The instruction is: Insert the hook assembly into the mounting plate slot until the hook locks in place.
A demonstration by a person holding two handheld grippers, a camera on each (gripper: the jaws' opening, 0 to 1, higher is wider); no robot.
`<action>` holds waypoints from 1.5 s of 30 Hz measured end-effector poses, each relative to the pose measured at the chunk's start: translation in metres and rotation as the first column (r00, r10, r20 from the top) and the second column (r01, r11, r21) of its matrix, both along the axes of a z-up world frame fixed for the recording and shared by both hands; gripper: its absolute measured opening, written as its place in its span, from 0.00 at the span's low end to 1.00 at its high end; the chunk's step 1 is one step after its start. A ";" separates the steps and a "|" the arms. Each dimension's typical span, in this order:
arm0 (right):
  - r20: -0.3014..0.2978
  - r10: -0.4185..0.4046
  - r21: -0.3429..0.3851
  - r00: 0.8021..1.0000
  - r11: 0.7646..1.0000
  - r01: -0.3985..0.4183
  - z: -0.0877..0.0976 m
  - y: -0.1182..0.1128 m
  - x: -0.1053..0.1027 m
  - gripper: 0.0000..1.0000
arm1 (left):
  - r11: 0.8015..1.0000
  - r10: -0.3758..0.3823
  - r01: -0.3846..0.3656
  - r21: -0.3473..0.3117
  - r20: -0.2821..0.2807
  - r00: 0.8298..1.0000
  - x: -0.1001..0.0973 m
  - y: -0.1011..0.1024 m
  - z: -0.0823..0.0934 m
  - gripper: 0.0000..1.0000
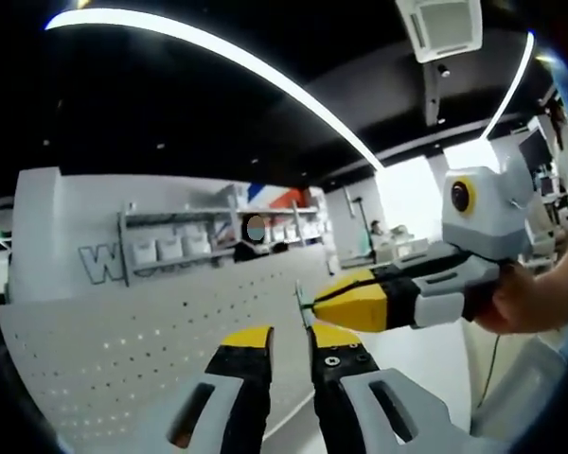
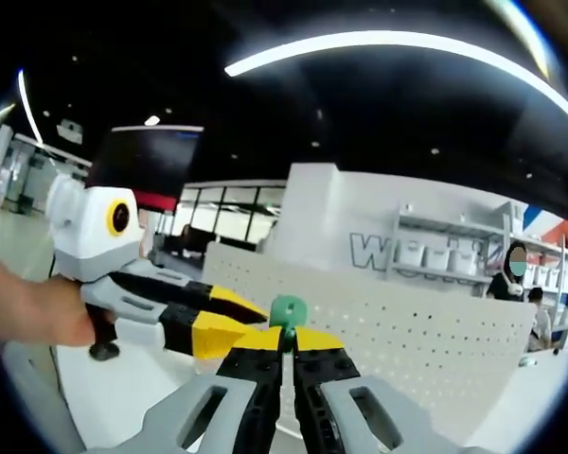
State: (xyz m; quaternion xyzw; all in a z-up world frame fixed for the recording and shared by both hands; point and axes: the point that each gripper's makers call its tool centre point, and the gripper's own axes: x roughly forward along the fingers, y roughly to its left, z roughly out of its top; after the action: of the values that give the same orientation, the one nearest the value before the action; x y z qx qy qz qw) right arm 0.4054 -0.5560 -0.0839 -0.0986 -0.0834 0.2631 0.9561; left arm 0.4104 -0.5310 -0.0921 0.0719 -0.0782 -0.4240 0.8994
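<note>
Beyond the jaws, a white wall [image 1: 95,218] carries grey lettering [image 2: 388,253] and shelves [image 1: 185,241] of white boxes. Above, a black ceiling [image 1: 170,104] bears curved light strips [image 1: 227,57] and perhaps an air-conditioning vent [image 1: 440,26]. Bright windows [image 2: 227,222] stand left of the right jaws.

This looks like an open-plan office or showroom used as a lab. A white partition wall [image 1: 85,227] carries large grey lettering [image 2: 383,252], and just beside the lettering hang metal shelves [image 1: 175,232] stocked with white boxes [image 1: 170,249]. Above the wall runs a black ceiling [image 1: 170,104] with long curved light strips [image 1: 227,59] and a cassette air-conditioning unit [image 1: 442,26]. In front of the wall stands a white pegboard [image 2: 407,322]. Beyond the wall are glazed windows [image 2: 222,213] and a seated person [image 1: 374,228].
</note>
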 end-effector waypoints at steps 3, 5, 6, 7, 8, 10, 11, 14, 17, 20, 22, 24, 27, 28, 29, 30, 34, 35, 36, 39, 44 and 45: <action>-0.001 -0.009 0.004 1.000 1.000 0.009 0.000 -0.004 0.001 0.01 | 1.000 -0.016 0.016 -0.022 -0.023 1.000 -0.002 0.002 0.001 0.22; 0.000 -0.015 0.004 1.000 1.000 0.015 0.000 -0.006 0.000 0.01 | 0.999 -0.021 0.020 -0.030 -0.032 0.999 -0.002 0.003 0.002 0.25; 0.000 -0.017 0.004 1.000 1.000 0.017 0.000 -0.007 0.000 0.01 | 0.999 -0.025 0.024 -0.032 -0.035 0.999 -0.002 0.004 0.002 0.26; 0.000 -0.018 0.005 1.000 1.000 0.018 0.000 -0.007 0.000 0.01 | 0.999 -0.029 0.028 -0.033 -0.039 0.999 -0.003 0.005 0.002 0.28; 0.001 -0.020 0.006 1.000 1.000 0.020 0.000 -0.008 0.000 0.01 | 0.999 -0.035 0.033 -0.039 -0.046 0.998 -0.003 0.005 0.002 0.30; 0.000 -0.022 0.006 1.000 1.000 0.022 0.000 -0.009 0.001 0.01 | 0.998 -0.048 0.045 -0.047 -0.067 0.997 -0.004 0.007 0.002 0.33; -0.001 -0.024 0.006 1.000 1.000 0.024 0.000 -0.010 0.001 0.01 | 0.998 -0.051 0.048 -0.045 -0.069 0.996 -0.004 0.007 0.001 0.35; -0.002 -0.027 0.006 1.000 1.000 0.027 0.000 -0.011 0.001 0.01 | 0.996 -0.079 0.077 -0.034 -0.090 0.993 -0.008 0.007 -0.002 0.39; -0.003 -0.029 0.005 1.000 1.000 0.029 -0.001 -0.012 0.001 0.01 | 0.995 -0.099 0.097 -0.027 -0.105 0.989 -0.011 0.007 -0.004 0.45; -0.004 -0.031 0.005 1.000 1.000 0.031 -0.001 -0.013 0.002 0.01 | 0.993 -0.122 0.122 -0.005 -0.113 0.986 -0.015 0.007 -0.008 0.48; -0.006 -0.033 0.004 0.999 0.999 0.033 -0.002 -0.015 0.002 0.01 | 0.991 -0.136 0.137 0.005 -0.119 0.984 -0.018 0.007 -0.011 0.51; -0.007 -0.034 0.004 0.999 0.999 0.034 -0.002 -0.016 0.002 0.01 | 0.987 -0.154 0.157 0.017 -0.122 0.981 -0.022 0.008 -0.014 0.53; -0.008 -0.038 0.004 0.999 0.999 0.038 -0.003 -0.018 0.003 0.01 | 0.985 -0.168 0.173 0.027 -0.131 0.977 -0.027 0.011 -0.018 0.58; -0.009 -0.040 0.003 0.999 0.999 0.040 -0.003 -0.019 0.003 0.01 | 0.984 -0.169 0.174 0.027 -0.132 0.977 -0.028 0.012 -0.018 0.59; -0.011 -0.042 0.003 0.999 0.999 0.042 -0.004 -0.020 0.003 0.01 | 0.984 -0.169 0.175 0.027 -0.137 0.976 -0.028 0.014 -0.019 0.59; -0.012 -0.044 0.005 0.999 0.999 0.044 -0.004 -0.021 0.003 0.01 | 0.984 -0.169 0.174 0.024 -0.138 0.976 -0.029 0.016 -0.019 0.60; -0.013 -0.054 0.007 0.998 0.999 0.054 -0.005 -0.026 0.004 0.01 | 0.985 -0.166 0.171 0.022 -0.146 0.975 -0.031 0.024 -0.022 0.63; -0.012 -0.056 0.008 0.998 0.998 0.056 -0.005 -0.027 0.004 0.01 | 0.985 -0.164 0.169 0.022 -0.153 0.975 -0.032 0.027 -0.023 0.64; -0.011 -0.063 0.008 0.998 0.998 0.064 -0.005 -0.030 0.005 0.01 | 0.986 -0.162 0.168 0.021 -0.157 0.974 -0.033 0.029 -0.024 0.64; -0.011 -0.072 0.011 0.997 0.997 0.072 -0.005 -0.034 0.006 0.01 | 0.986 -0.157 0.163 0.022 -0.169 0.973 -0.034 0.036 -0.027 0.65; -0.011 -0.088 0.014 0.996 0.996 0.088 -0.005 -0.041 0.009 0.01 | 0.989 -0.142 0.148 0.016 -0.187 0.972 -0.037 0.049 -0.031 0.67; -0.010 -0.090 0.014 0.996 0.996 0.091 -0.005 -0.042 0.009 0.01 | 0.989 -0.139 0.145 0.016 -0.188 0.972 -0.038 0.051 -0.031 0.67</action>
State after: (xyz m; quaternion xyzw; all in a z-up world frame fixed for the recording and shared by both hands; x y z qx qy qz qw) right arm 0.4144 -0.5977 -0.0888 -0.0942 -0.0760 0.2194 0.9681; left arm 0.3727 -0.4799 -0.1235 0.0394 0.0078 -0.4933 0.8689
